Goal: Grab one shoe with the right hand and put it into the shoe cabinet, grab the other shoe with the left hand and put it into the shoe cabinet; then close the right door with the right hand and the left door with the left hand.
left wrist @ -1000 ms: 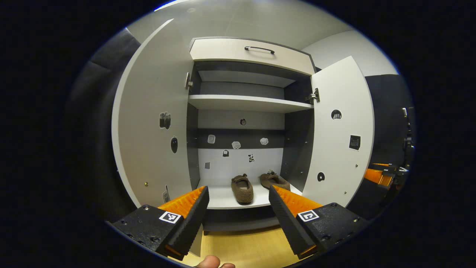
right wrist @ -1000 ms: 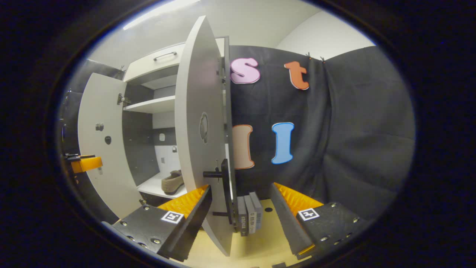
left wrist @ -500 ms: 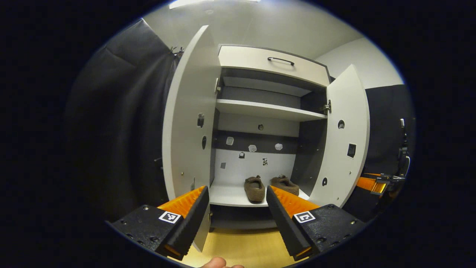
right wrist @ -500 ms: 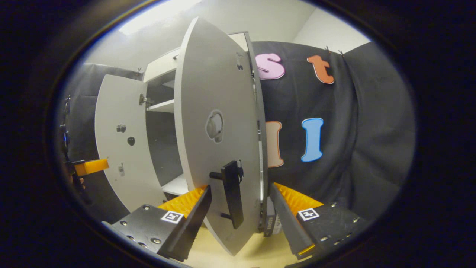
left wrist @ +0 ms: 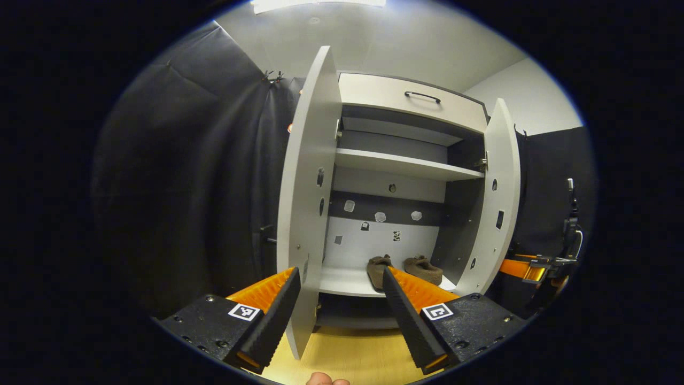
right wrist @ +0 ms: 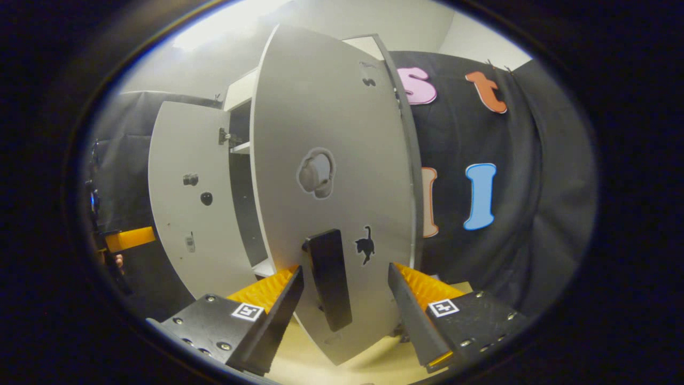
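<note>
Two brown fuzzy shoes point(left wrist: 404, 267) sit on the white shelf point(left wrist: 342, 280) of the white-and-dark-grey shoe cabinet point(left wrist: 406, 160). The right door point(right wrist: 331, 160) is pale grey with a black handle point(right wrist: 328, 278). Gripper fingers point(right wrist: 264, 291) are orange and black.

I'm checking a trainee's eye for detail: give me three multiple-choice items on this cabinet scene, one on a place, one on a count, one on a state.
1. Where are the shoes?
A. on the cabinet's bottom shelf
B. on the floor
C. on the upper shelf

2. How many shoes are in the cabinet?
A. one
B. two
C. three

3. How do the right gripper's fingers stand about the right door's handle?
A. clamped on it
B. shut, above it
C. open, either side of it

Answers:
1 A, both sit on the bottom shelf in the left gripper view.
2 B, a brown pair lies side by side.
3 C, gaps show between the handle and each finger.
</note>
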The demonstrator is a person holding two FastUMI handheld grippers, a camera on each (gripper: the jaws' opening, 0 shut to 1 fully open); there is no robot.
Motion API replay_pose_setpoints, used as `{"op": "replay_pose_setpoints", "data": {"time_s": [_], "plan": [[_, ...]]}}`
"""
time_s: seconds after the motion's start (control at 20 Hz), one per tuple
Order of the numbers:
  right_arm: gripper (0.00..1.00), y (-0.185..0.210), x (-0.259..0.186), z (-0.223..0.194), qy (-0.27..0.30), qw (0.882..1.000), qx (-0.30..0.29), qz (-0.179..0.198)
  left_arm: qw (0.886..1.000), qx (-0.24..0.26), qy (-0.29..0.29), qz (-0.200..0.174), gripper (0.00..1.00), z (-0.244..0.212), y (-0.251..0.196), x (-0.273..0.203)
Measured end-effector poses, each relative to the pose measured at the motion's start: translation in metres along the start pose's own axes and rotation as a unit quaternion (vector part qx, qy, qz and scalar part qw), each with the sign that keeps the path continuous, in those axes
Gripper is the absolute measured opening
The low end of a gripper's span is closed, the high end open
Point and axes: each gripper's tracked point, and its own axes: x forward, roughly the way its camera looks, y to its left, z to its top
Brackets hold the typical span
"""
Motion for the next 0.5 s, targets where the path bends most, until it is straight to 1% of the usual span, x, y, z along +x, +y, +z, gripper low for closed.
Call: {"op": "replay_pose_setpoints", "data": {"time_s": [0.05,0.1,0.2,0.25,0.3,0.35,0.4,0.45,0.5], "plan": [[0.92,0.004,0.007,0.001,-0.002,1.0,0.002,0.003,1.0,-0.001,-0.004,0.006,0.95,0.003,0.007,-0.003],[0.92,0.002,0.014,0.005,-0.006,1.0,0.002,-0.003,1.0,0.001,-0.006,0.012,0.94,0.006,0.013,-0.006],[0.91,0.01,0.028,0.006,-0.005,1.0,0.005,0.0,0.999,0.01,-0.011,0.033,0.94,0.009,0.03,-0.012],[1.0,0.016,0.034,0.004,-0.002,1.0,0.005,0.005,0.999,0.016,-0.012,0.043,0.92,0.01,0.039,-0.015],[1.0,0.021,0.041,0.005,-0.006,1.0,0.004,0.009,0.998,0.022,-0.014,0.054,0.92,0.012,0.048,-0.02],[0.98,0.025,0.047,0.006,-0.006,1.0,0.002,0.012,0.998,0.025,-0.016,0.064,0.92,0.013,0.057,-0.023],[1.0,0.028,0.052,0.005,-0.006,1.0,0.0,0.013,0.997,0.027,-0.017,0.074,0.92,0.014,0.066,-0.027],[1.0,0.031,0.057,0.005,-0.006,1.0,-0.002,0.014,0.996,0.028,-0.016,0.084,0.94,0.012,0.074,-0.024],[1.0,0.035,0.061,0.004,-0.006,1.0,-0.004,0.014,0.995,0.029,-0.015,0.096,0.94,0.01,0.084,-0.025]]}}
